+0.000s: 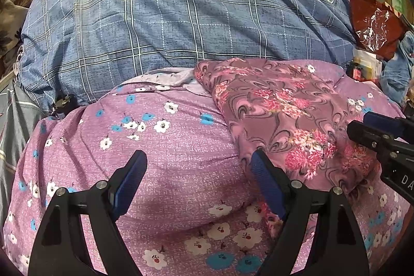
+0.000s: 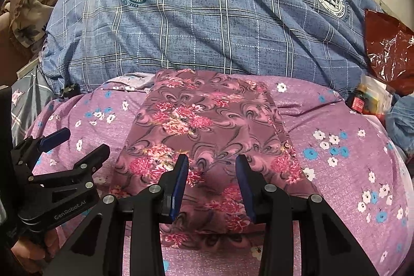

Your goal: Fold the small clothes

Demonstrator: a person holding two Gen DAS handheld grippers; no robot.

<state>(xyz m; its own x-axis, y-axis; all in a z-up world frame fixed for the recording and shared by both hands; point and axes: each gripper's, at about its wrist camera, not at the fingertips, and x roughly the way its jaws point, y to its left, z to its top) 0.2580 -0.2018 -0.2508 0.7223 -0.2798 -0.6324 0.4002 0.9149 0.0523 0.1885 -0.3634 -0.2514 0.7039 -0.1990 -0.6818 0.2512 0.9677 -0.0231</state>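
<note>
A mauve garment (image 1: 284, 107) (image 2: 201, 115) with pink flower print lies folded into a flat rectangle on a purple flowered cushion (image 1: 168, 146) (image 2: 336, 126). My left gripper (image 1: 199, 154) (image 2: 85, 140) stands wide open over the bare cushion. Its right finger sits at the garment's left edge, and nothing is between the jaws. My right gripper (image 2: 212, 157) (image 1: 362, 124) hovers over the near half of the garment with its jaws partly apart and no fabric pinched between the pads.
A blue plaid quilt (image 1: 181, 30) (image 2: 207, 30) is bunched up behind the cushion. A red plastic bag (image 1: 375, 22) (image 2: 390, 48) and a small jar (image 2: 359, 102) lie at the right. Brown leaf-print cloth (image 1: 13, 4) is at the far left.
</note>
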